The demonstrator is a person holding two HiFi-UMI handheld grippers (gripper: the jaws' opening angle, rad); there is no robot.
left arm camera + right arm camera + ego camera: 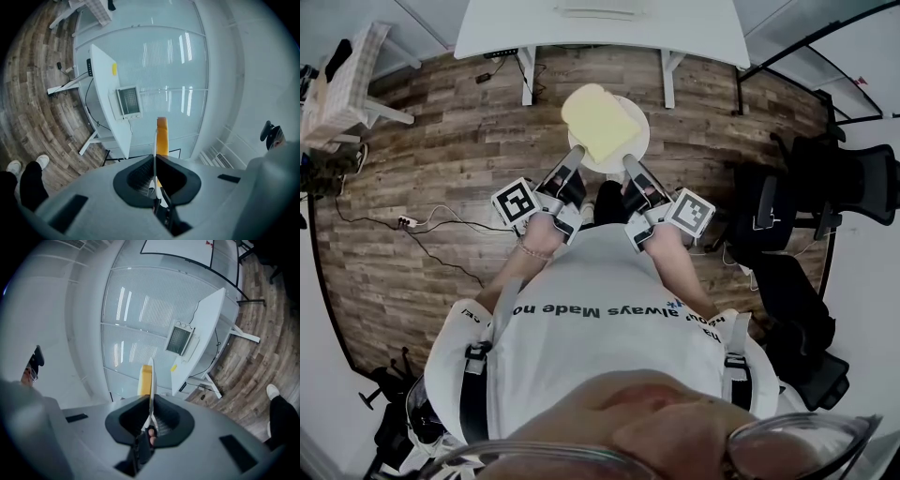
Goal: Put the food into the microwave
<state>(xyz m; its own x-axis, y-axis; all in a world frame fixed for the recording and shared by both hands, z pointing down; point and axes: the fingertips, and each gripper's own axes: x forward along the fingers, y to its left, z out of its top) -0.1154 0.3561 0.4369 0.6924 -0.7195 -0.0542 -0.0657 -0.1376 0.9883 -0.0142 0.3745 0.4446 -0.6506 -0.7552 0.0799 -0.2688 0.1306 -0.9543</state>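
Observation:
A white plate (636, 141) with a pale yellow slab of food (598, 123) is held in the air above the wooden floor. My left gripper (575, 159) is shut on the plate's left rim and my right gripper (629, 165) is shut on its right rim. In the left gripper view the plate (155, 150) shows edge-on between the jaws with the food (162, 136) beyond it. The right gripper view shows the same plate (151, 380) edge-on beside the food (145, 378). A white microwave (128, 101) sits on a white table (105, 89); the microwave (180, 340) is also in the right gripper view.
The white table (600, 28) stands ahead at the top of the head view. Black office chairs (787, 244) are at the right. A small table with a checked cloth (342, 84) is at the left. Cables (422, 230) lie on the floor.

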